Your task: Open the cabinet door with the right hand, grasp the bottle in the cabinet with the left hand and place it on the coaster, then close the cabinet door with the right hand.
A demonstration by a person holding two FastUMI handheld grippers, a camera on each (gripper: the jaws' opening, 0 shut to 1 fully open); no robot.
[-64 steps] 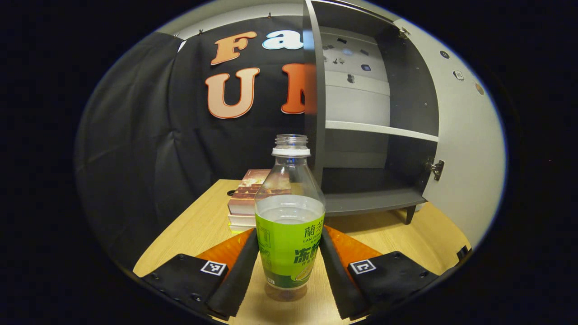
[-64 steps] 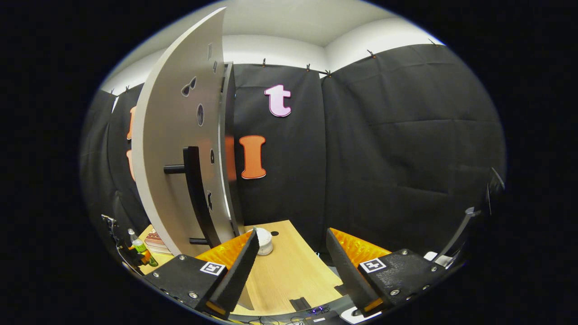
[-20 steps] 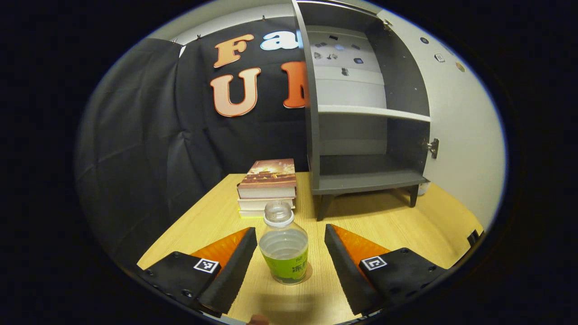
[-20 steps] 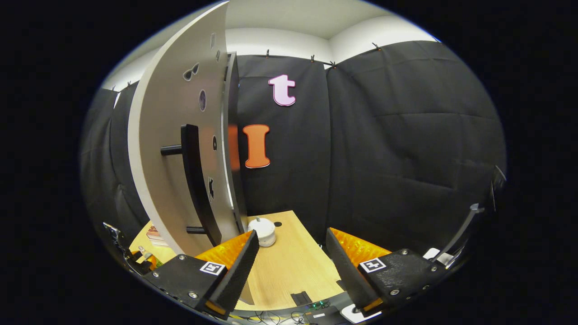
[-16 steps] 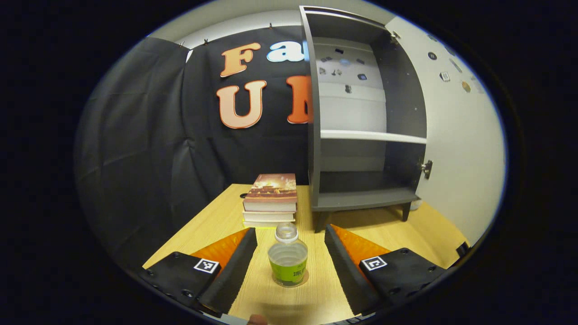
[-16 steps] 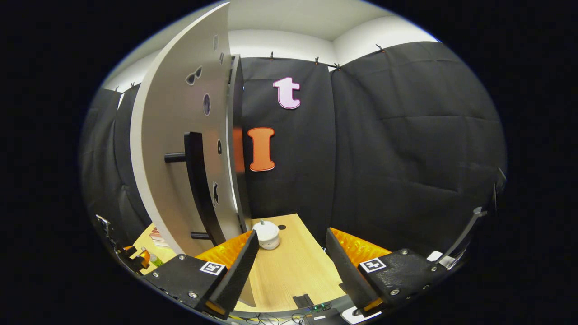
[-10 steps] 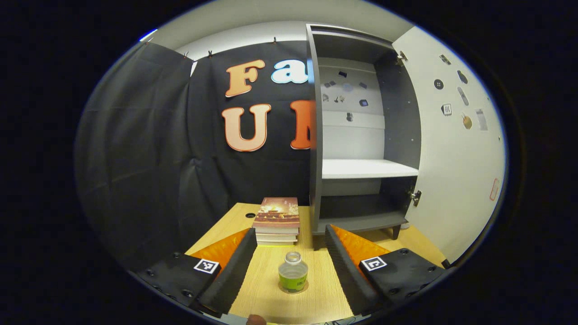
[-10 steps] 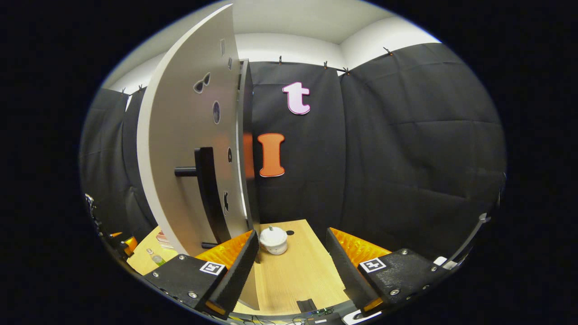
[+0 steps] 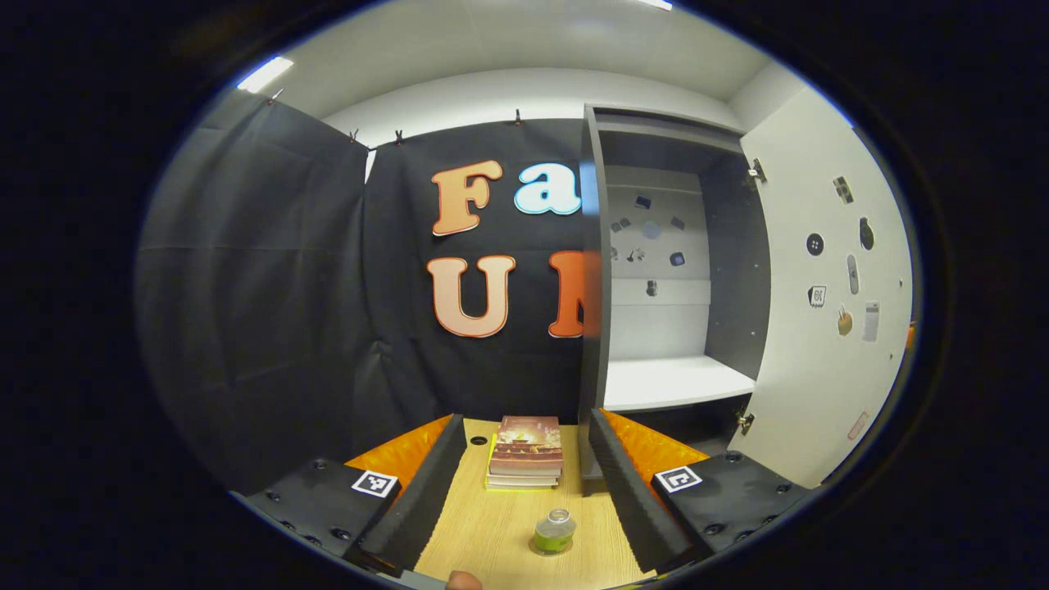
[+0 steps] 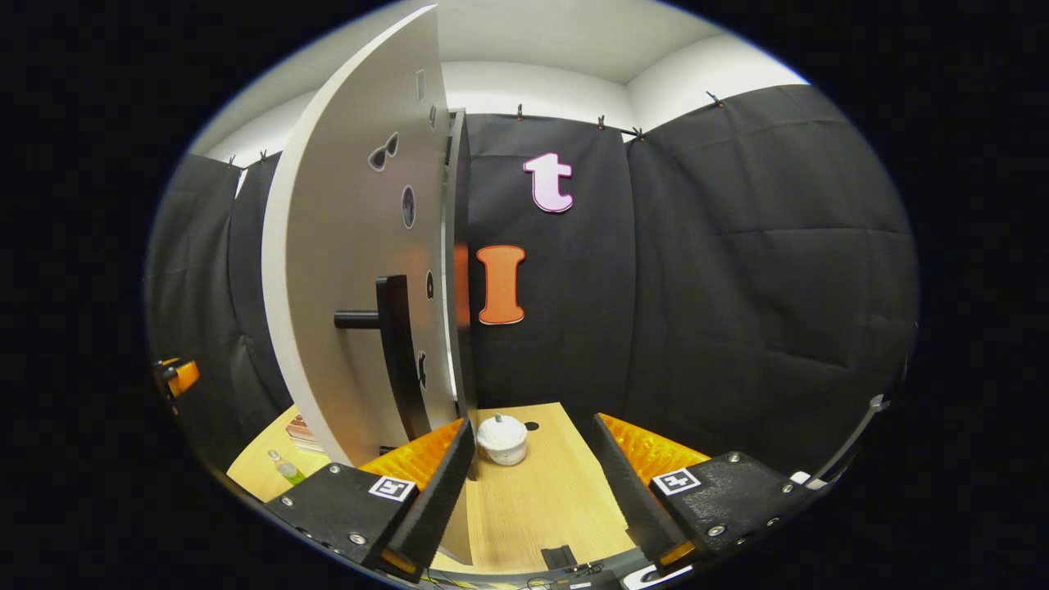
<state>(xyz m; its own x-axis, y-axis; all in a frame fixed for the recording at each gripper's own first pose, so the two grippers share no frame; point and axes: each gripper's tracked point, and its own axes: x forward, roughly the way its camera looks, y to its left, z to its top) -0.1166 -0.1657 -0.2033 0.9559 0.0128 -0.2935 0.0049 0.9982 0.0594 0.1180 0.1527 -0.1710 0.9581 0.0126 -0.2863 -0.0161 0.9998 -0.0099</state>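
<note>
Bottle [image 9: 554,531] stands upright on the coaster [image 9: 551,549], on the table [image 9: 492,533]. Left gripper [image 9: 524,483] fingers spread, clear of it. Right gripper [image 10: 533,483] spread, empty. Cabinet door [image 10: 361,279] open.

**Materials and finishes**

Pale wood-grain table [image 9: 500,533], matt. Clear glossy plastic bottle [image 9: 554,531] with a green label, near the front edge. Paper books [image 9: 524,453] with a glossy cover, toward the back edge. Matt grey cabinet [image 9: 656,279], smooth off-white cabinet door [image 10: 352,270] with a matt black handle [image 10: 397,352]; metal hinge [image 9: 744,422]. Glazed white pot [image 10: 502,438].
</note>
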